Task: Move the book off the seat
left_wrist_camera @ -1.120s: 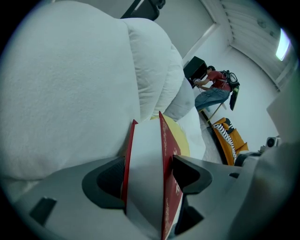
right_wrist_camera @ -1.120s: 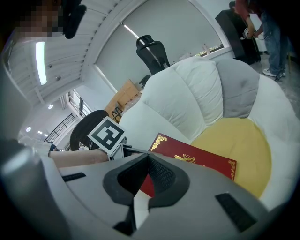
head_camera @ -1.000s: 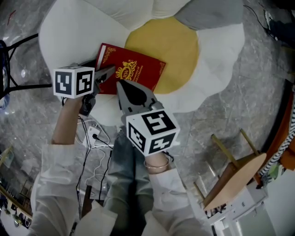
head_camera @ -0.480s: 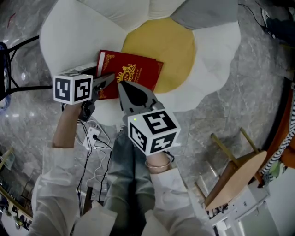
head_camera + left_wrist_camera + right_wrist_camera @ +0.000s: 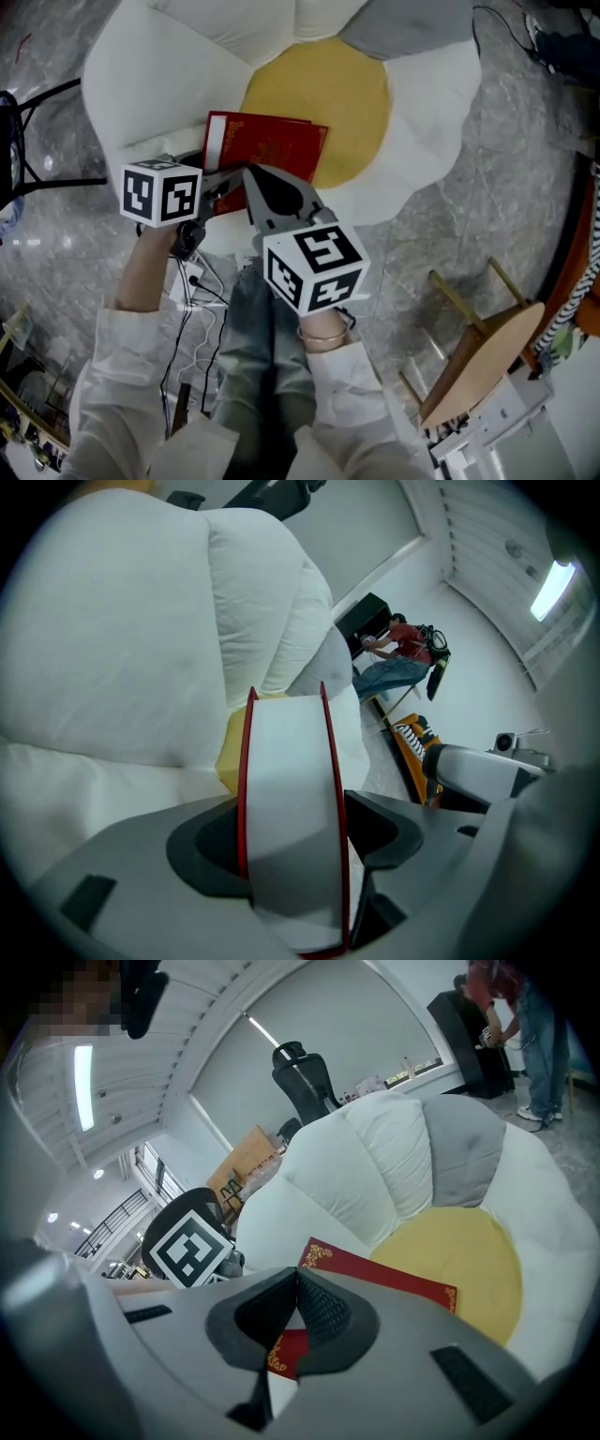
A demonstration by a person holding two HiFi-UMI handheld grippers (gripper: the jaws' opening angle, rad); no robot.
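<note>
A flower-shaped cushion seat with white petals, one grey petal and a yellow centre is seen on a grey marbled floor. The red book is found on the seat's near left part, across a white petal and the left edge of the yellow centre. Its near left edge is clamped by the left gripper, with the white page block and red covers held between the pads. The right gripper is held just over the book's near edge, its jaws pressed together with nothing between them. A wooden chair is seen at the near right, a black chair frame at the left and cables on the near floor. A black office chair and strip ceiling lights are shown in the far room.
</note>
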